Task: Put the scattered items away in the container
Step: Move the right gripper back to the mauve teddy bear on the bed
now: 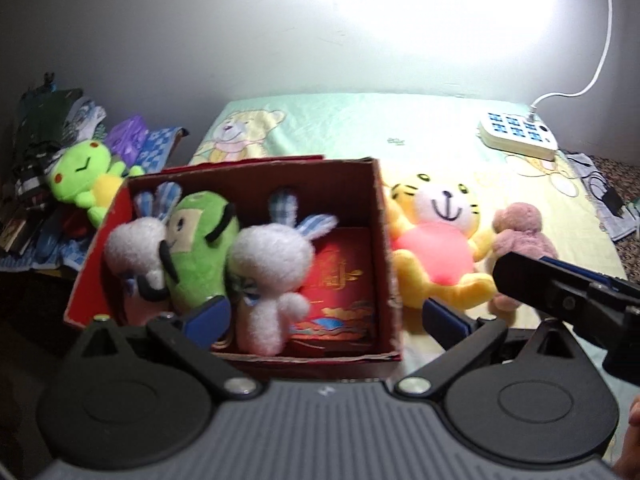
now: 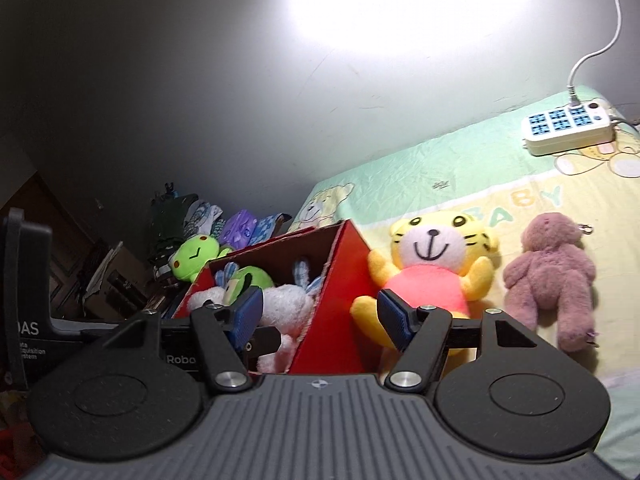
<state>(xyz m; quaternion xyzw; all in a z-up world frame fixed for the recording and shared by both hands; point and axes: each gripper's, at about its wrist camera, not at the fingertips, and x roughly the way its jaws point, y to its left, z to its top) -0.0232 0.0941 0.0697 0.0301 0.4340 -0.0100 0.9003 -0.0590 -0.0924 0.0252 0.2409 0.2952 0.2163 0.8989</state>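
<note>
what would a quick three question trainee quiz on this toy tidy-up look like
1. True or false: the yellow tiger plush is already inside the red box.
2. Which toy lies farthest right on the blanket? A) pink teddy B) green frog plush C) white bunny
3. Fill in: both the left gripper and the right gripper are ____, holding nothing.

Key: 1 false, it sits outside against the box's right wall. 2 A. 3 open.
</note>
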